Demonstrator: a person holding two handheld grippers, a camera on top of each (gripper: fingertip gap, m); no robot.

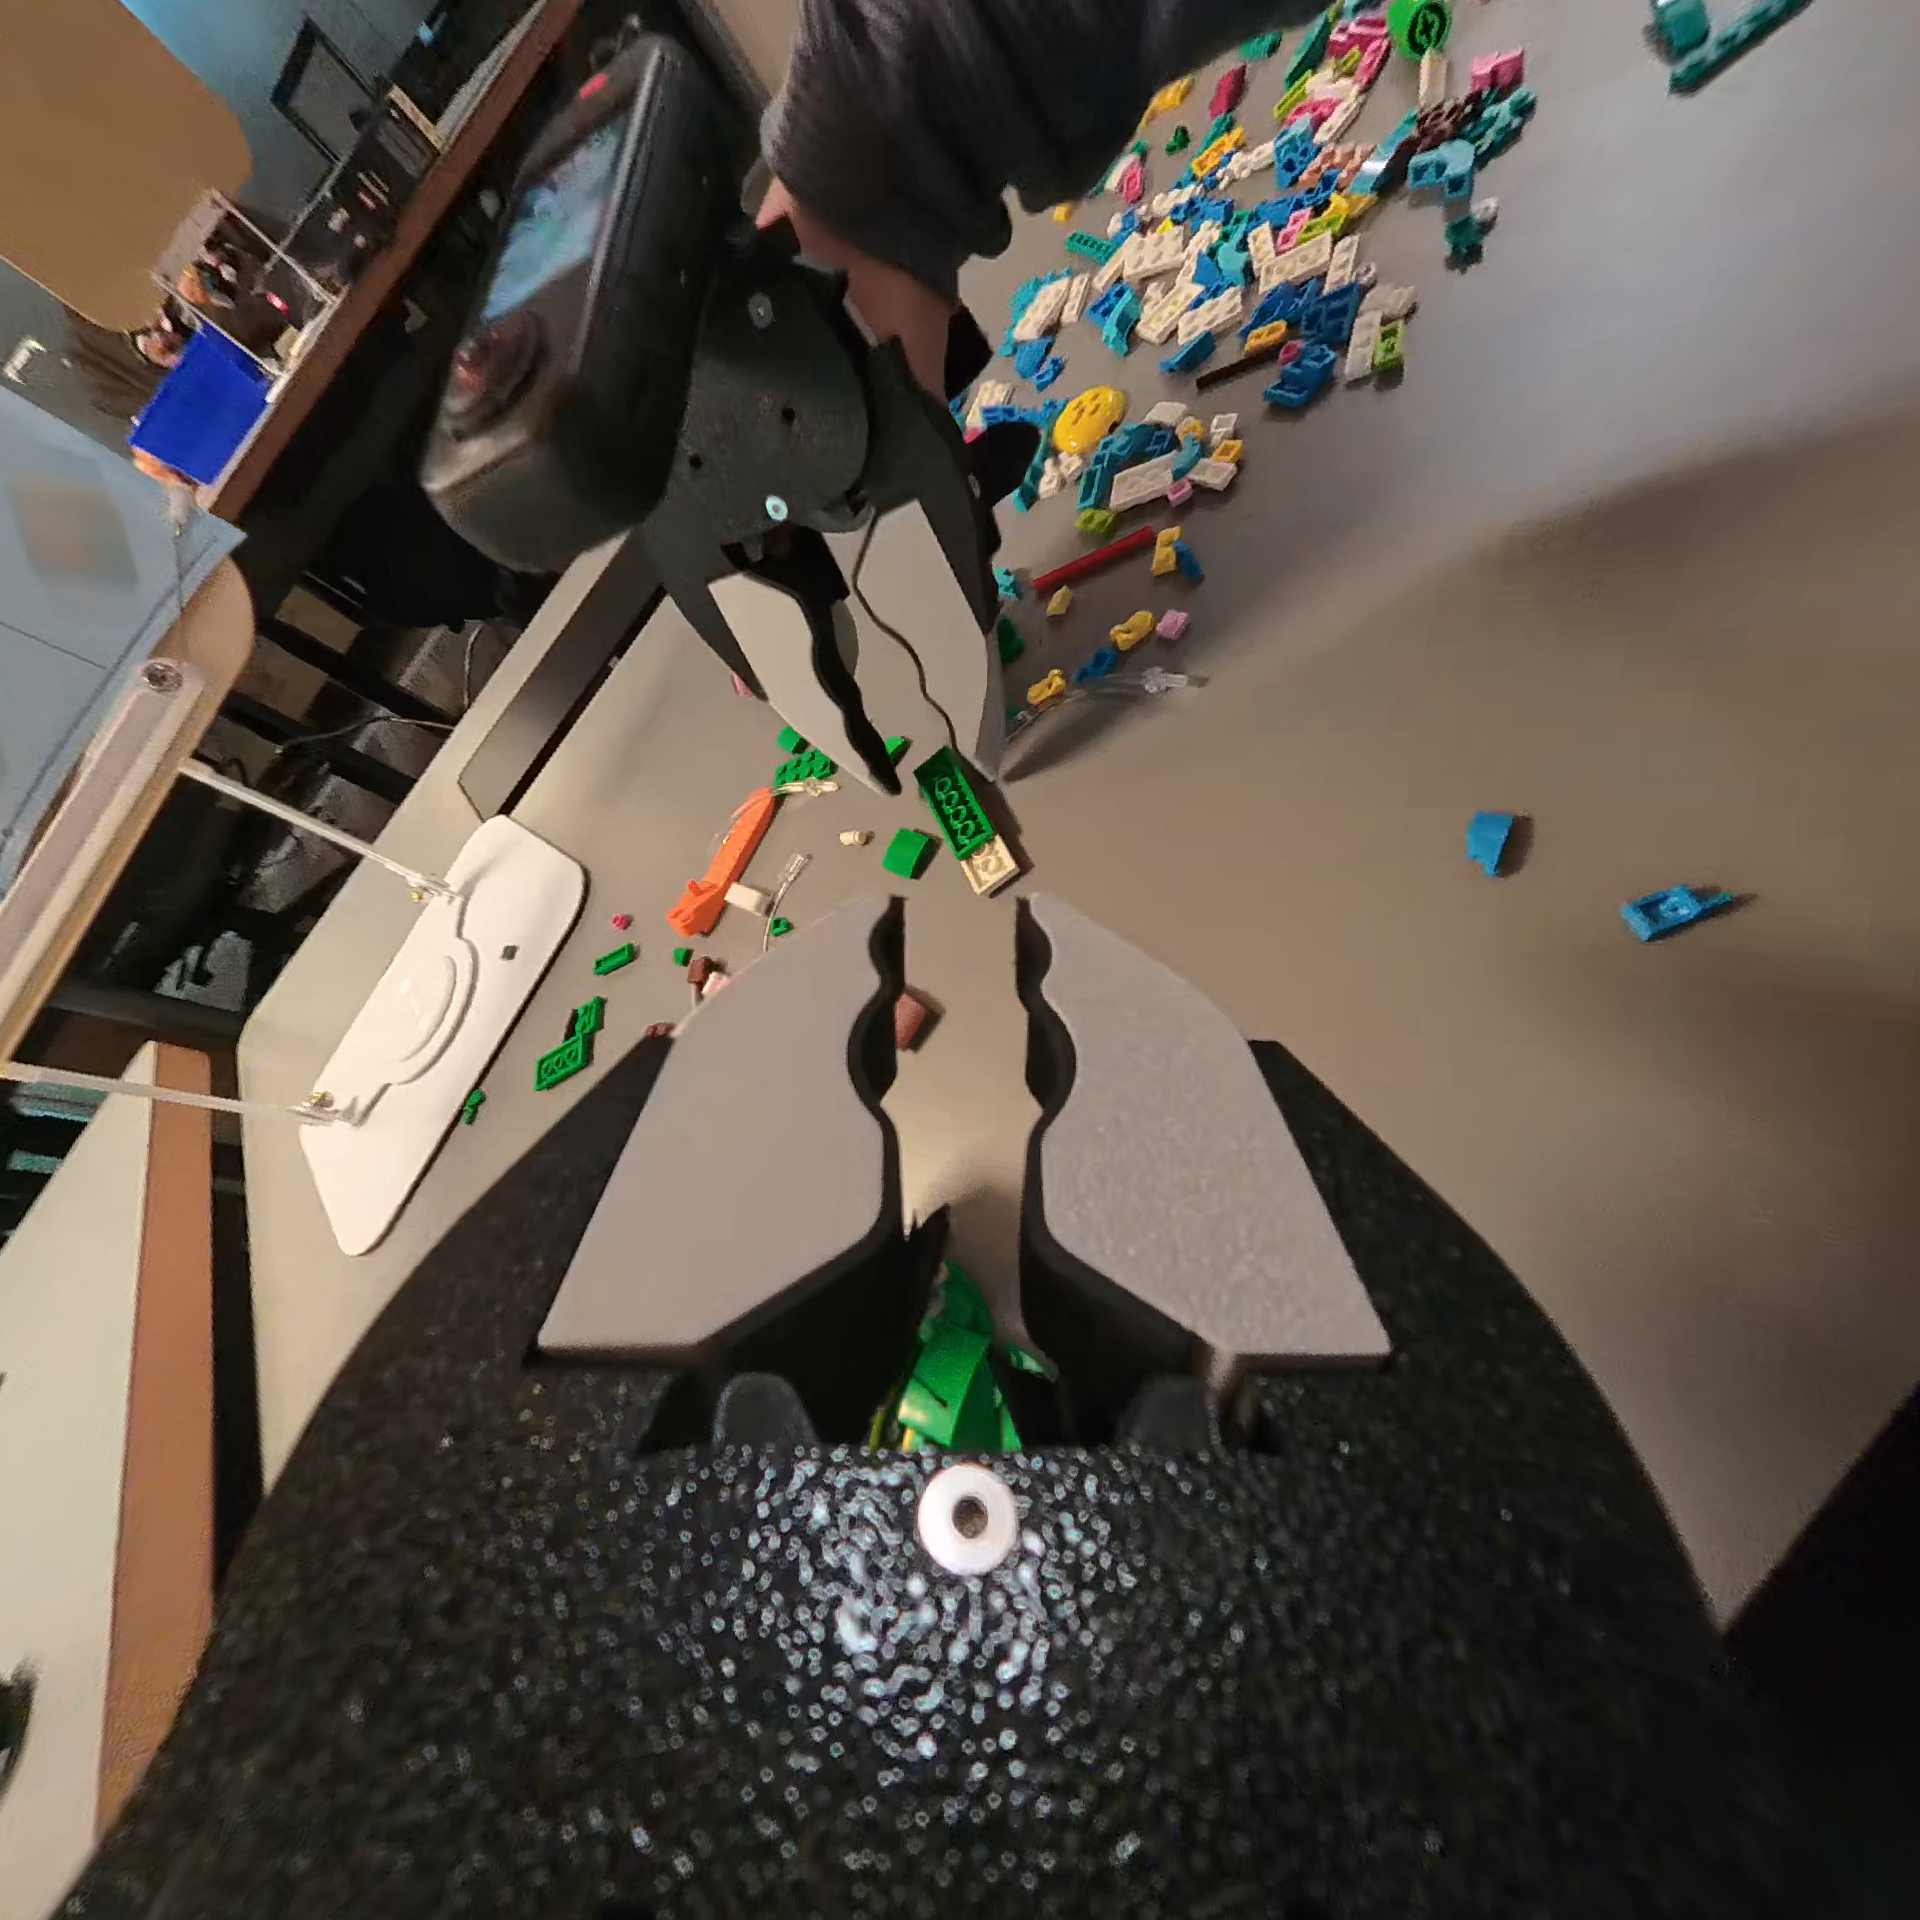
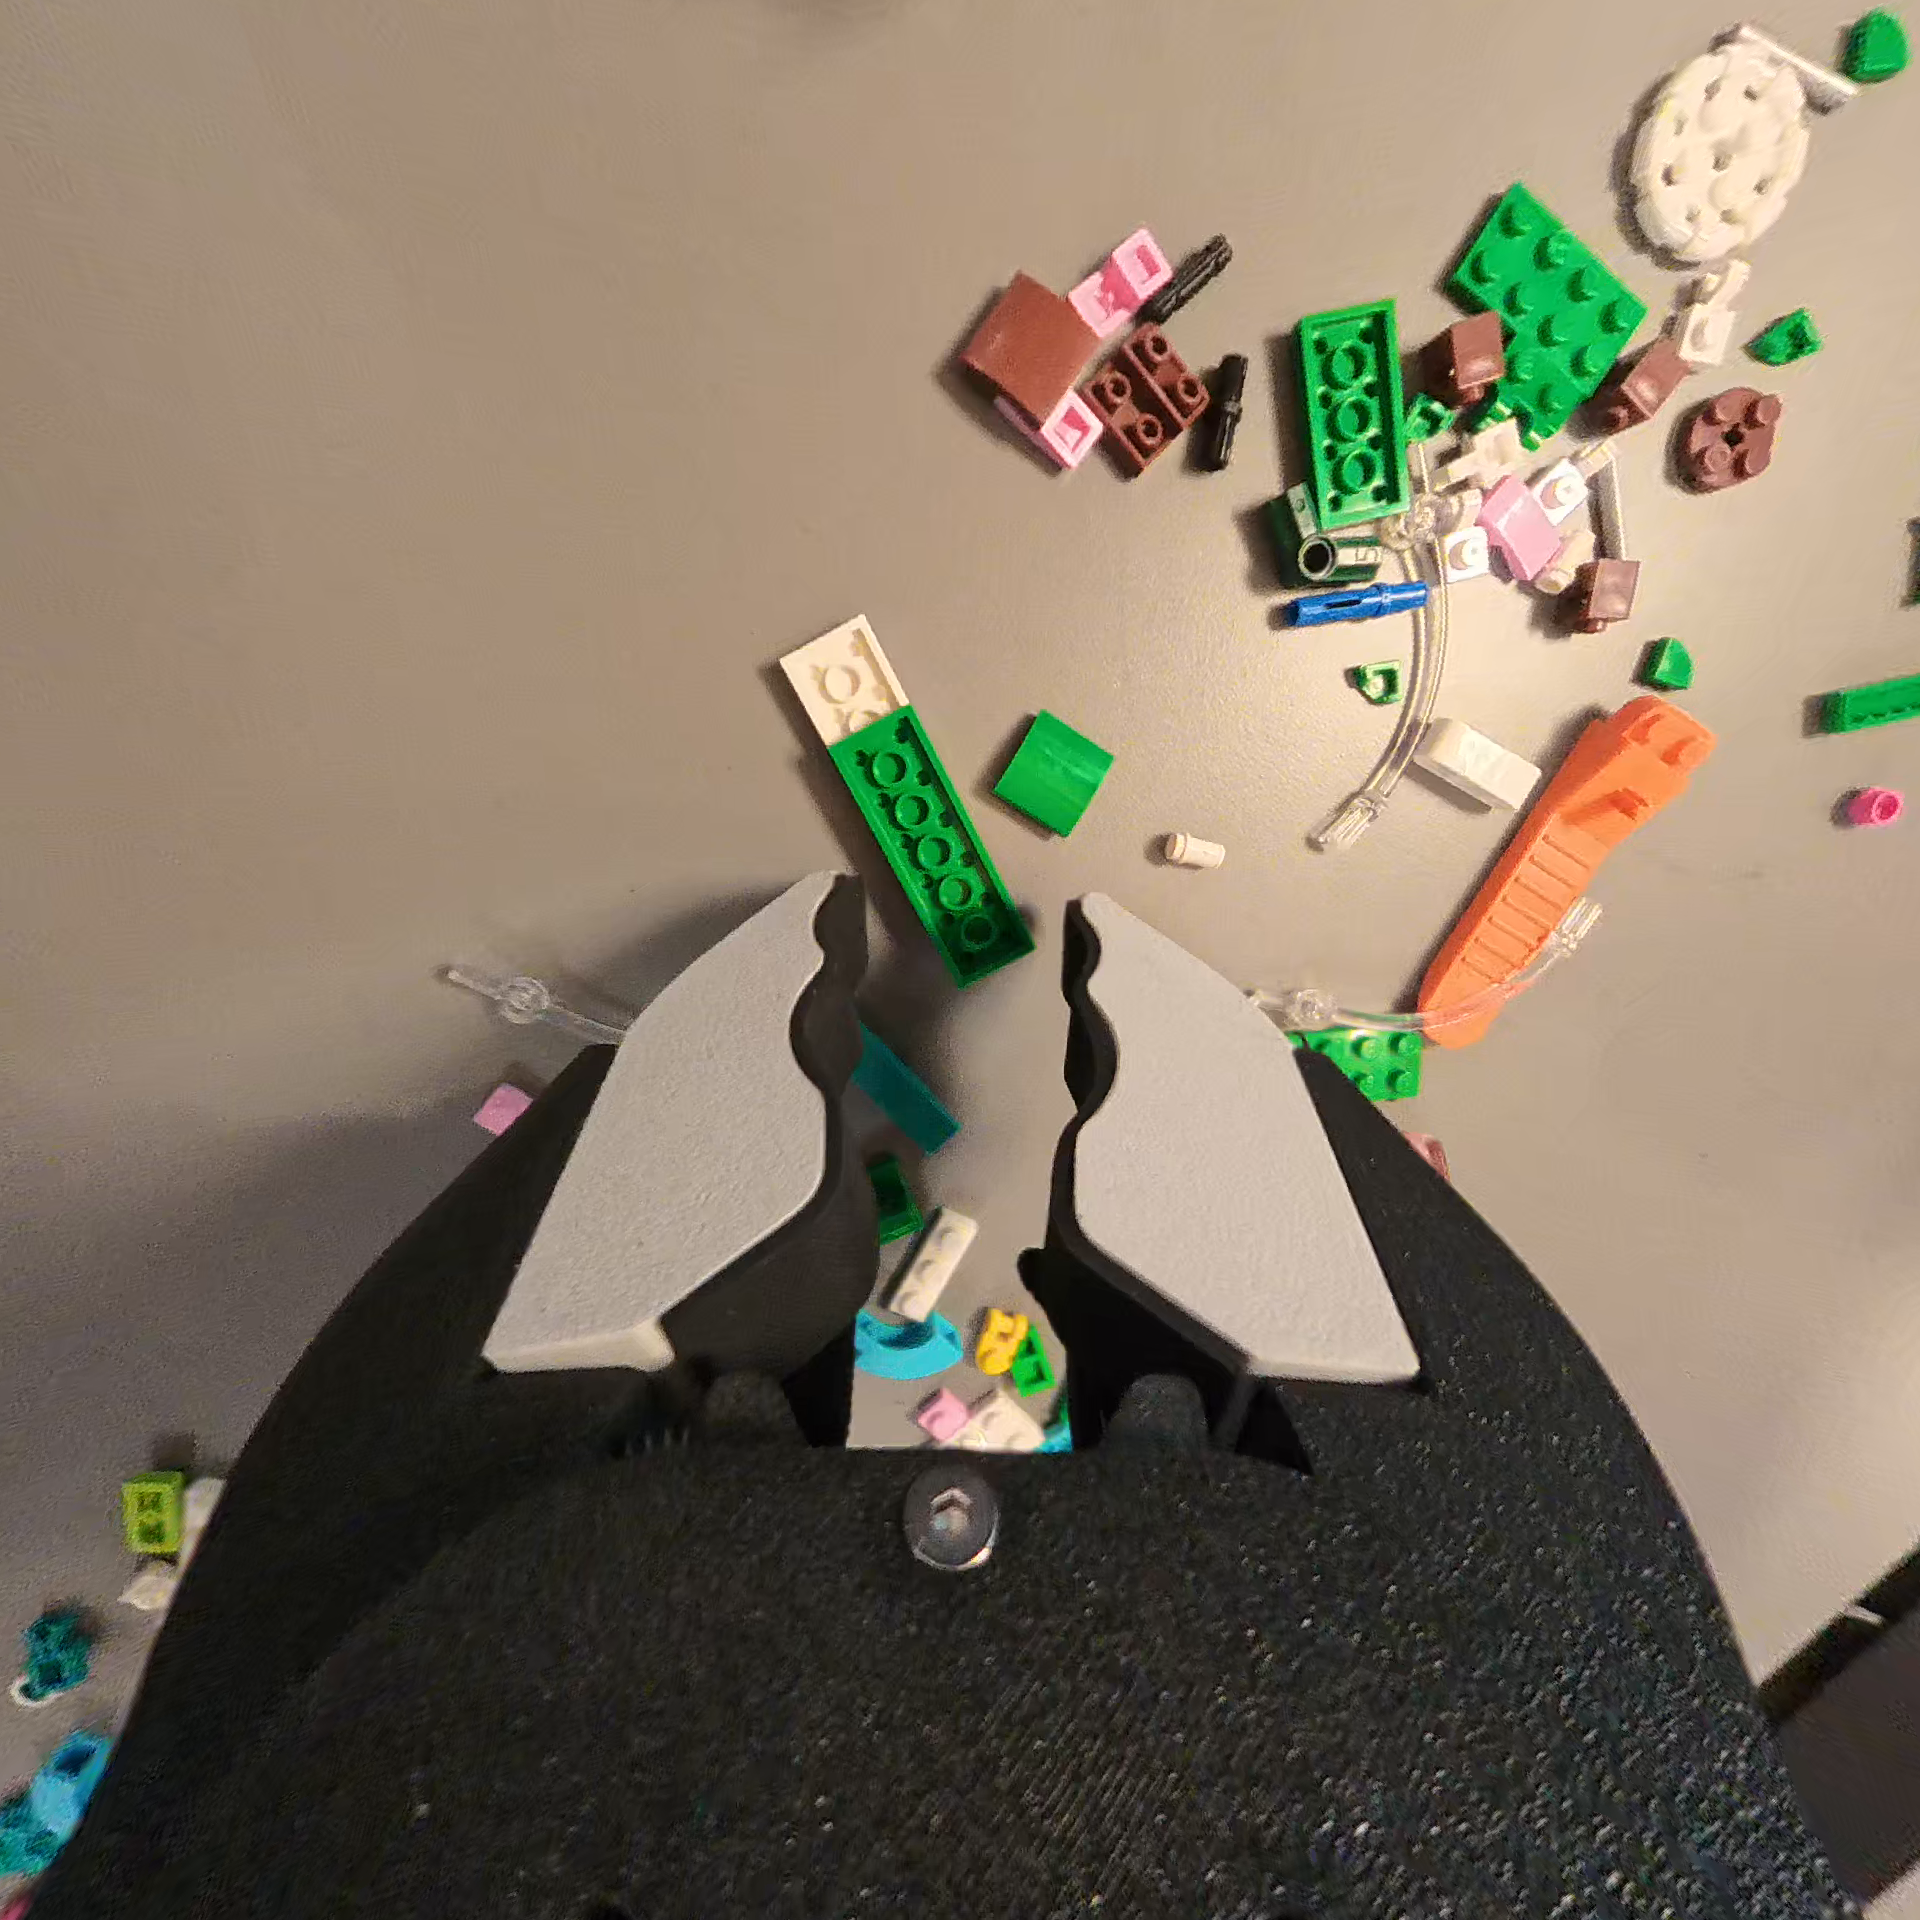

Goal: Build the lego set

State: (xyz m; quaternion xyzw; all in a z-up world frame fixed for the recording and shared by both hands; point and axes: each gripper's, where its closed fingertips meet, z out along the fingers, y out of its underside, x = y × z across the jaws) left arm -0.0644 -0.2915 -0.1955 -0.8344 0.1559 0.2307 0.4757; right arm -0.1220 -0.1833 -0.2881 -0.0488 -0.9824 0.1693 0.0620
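Note:
A long green plate lies studs-down on the grey table, joined end to end with a white plate. My right gripper is open just above the table, and the green plate's near end lies between its fingertips without touching them. In the left wrist view the same green plate sits just beyond my open, empty left gripper, with the right gripper coming down on it from the far side. A small green curved piece lies beside the plate.
An orange brick separator lies to the right with clear tubes, brown, pink and green pieces, a green square plate and a white round plate. A big pile of mixed bricks lies far right. A white stand base lies left. Some 15 centimetres of space lies between my two pairs of fingers.

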